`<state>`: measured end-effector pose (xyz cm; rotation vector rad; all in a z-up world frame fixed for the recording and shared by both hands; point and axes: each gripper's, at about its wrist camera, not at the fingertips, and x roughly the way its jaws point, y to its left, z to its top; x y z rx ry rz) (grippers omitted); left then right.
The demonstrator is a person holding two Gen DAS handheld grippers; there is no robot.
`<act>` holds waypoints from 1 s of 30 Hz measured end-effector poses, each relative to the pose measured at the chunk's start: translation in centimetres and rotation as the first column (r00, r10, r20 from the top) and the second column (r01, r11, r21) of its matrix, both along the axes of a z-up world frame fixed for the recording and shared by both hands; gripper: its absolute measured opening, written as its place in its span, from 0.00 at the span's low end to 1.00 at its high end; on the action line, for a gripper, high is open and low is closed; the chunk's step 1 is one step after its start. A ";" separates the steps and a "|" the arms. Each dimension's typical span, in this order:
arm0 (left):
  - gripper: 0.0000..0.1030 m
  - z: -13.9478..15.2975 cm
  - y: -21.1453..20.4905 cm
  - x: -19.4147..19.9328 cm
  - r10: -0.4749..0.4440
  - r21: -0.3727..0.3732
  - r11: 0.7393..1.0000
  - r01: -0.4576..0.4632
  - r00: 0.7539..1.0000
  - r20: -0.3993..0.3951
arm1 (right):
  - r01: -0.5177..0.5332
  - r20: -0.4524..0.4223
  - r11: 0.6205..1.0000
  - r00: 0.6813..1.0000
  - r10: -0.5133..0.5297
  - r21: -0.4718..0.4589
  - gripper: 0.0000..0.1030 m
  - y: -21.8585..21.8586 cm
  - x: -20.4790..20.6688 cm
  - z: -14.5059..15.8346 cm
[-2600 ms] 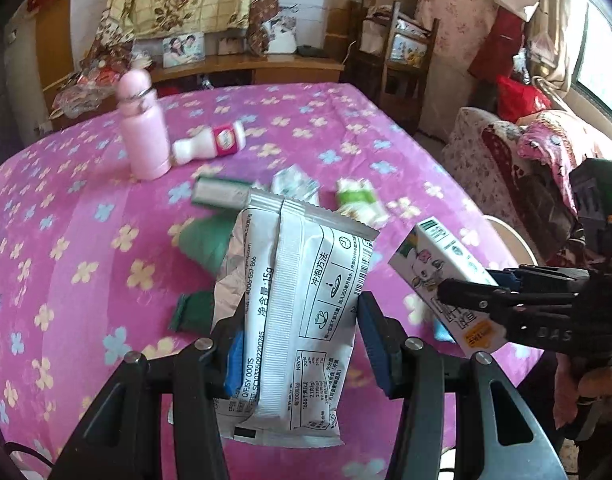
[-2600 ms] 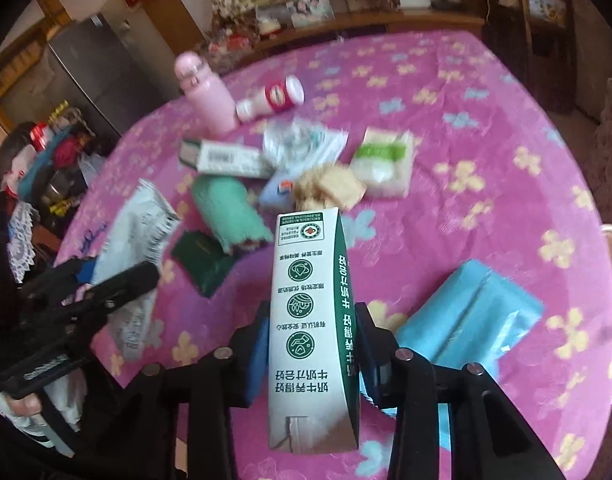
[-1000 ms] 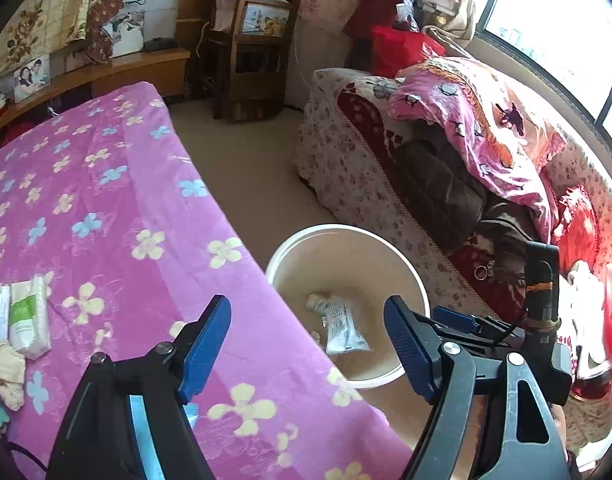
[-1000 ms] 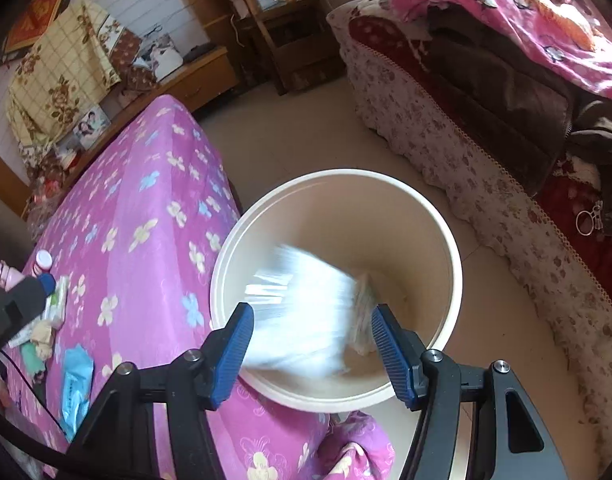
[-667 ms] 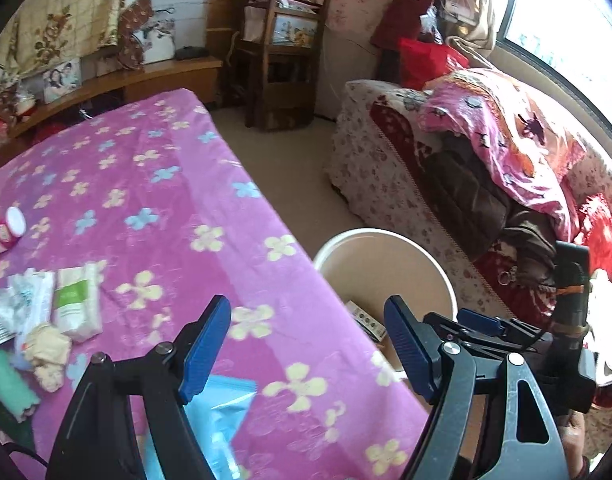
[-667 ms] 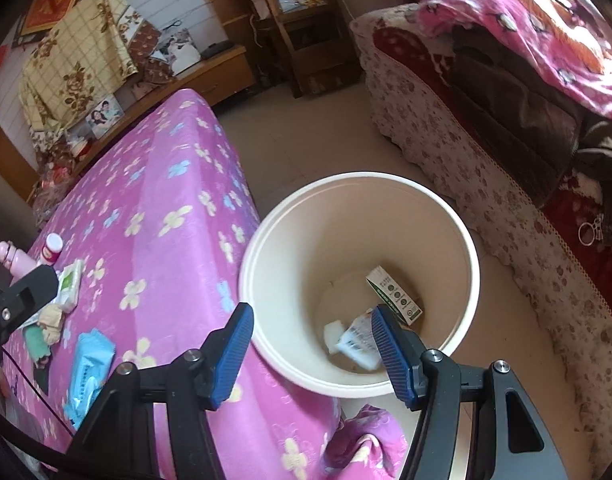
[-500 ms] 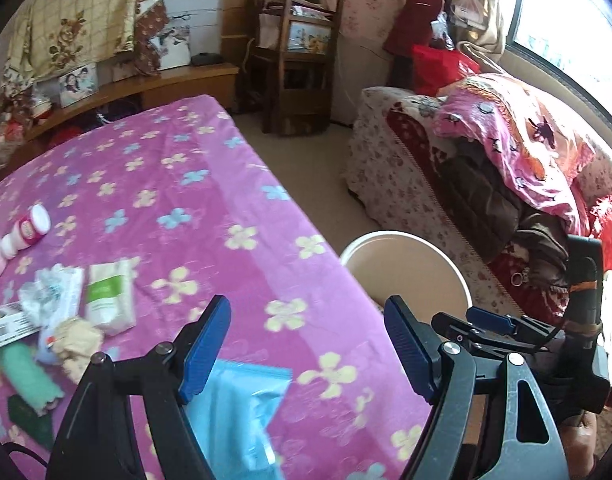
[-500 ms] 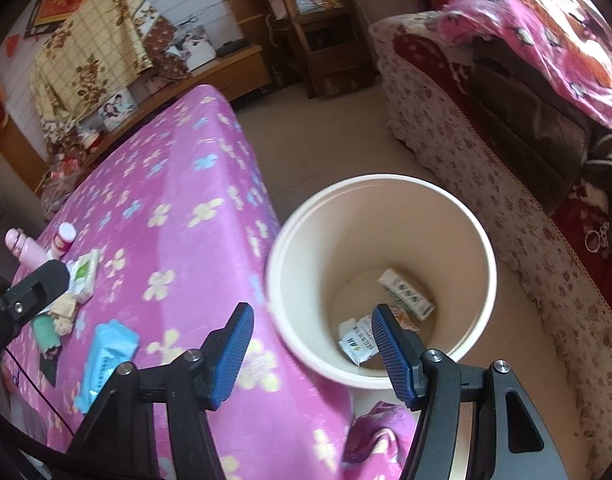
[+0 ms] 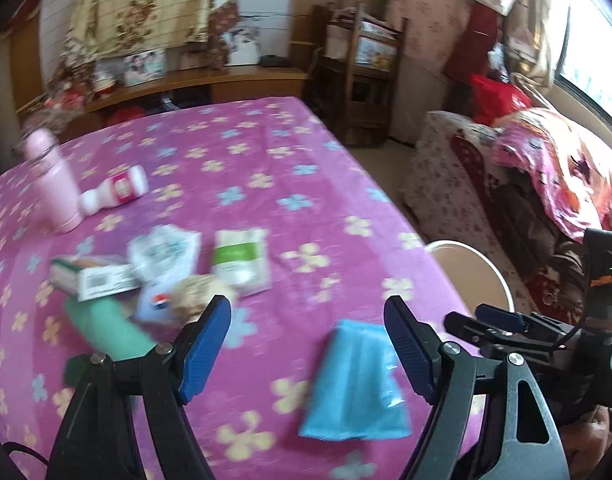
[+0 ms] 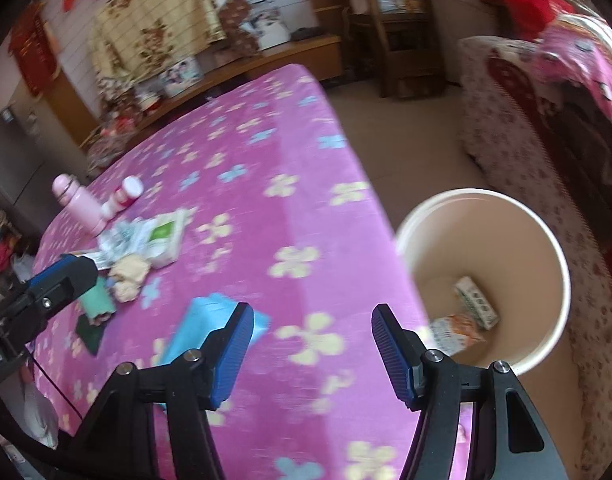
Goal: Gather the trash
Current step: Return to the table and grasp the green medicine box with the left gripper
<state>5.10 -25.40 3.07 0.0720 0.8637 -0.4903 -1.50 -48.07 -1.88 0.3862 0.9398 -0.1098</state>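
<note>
Both grippers, left [image 9: 308, 346] and right [image 10: 312, 344], fingers spread wide, empty; blue pack [image 9: 356, 384] at 6 o'clock near counter [image 9: 266, 168] edge may slide off if nudged.

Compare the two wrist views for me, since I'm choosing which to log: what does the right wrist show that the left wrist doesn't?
Only the right wrist view looks into the bin, showing a carton and a wrapper at its bottom. Only the left wrist view shows the window and the right claw from outside. Both show the blue packet, pink bottle, trash pile and open claws.
</note>
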 end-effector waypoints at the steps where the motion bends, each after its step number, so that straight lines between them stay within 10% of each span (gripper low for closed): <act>1: 0.77 -0.1 0.9 0.0 0.018 0.005 1.000 -0.018 1.000 0.004 | -0.015 0.001 1.000 1.000 0.015 0.000 0.63 0.7 0.2 0.0; 17: 0.77 -3.9 15.3 1.6 0.219 0.065 0.974 -0.215 0.974 -0.059 | -0.223 -0.018 0.975 0.975 0.223 0.006 0.64 10.8 4.7 -0.8; 30: 0.80 -0.8 18.6 7.9 0.274 -0.083 0.956 -0.282 0.956 -0.102 | -0.307 -0.022 0.950 0.951 0.309 0.054 0.64 17.2 11.2 -2.6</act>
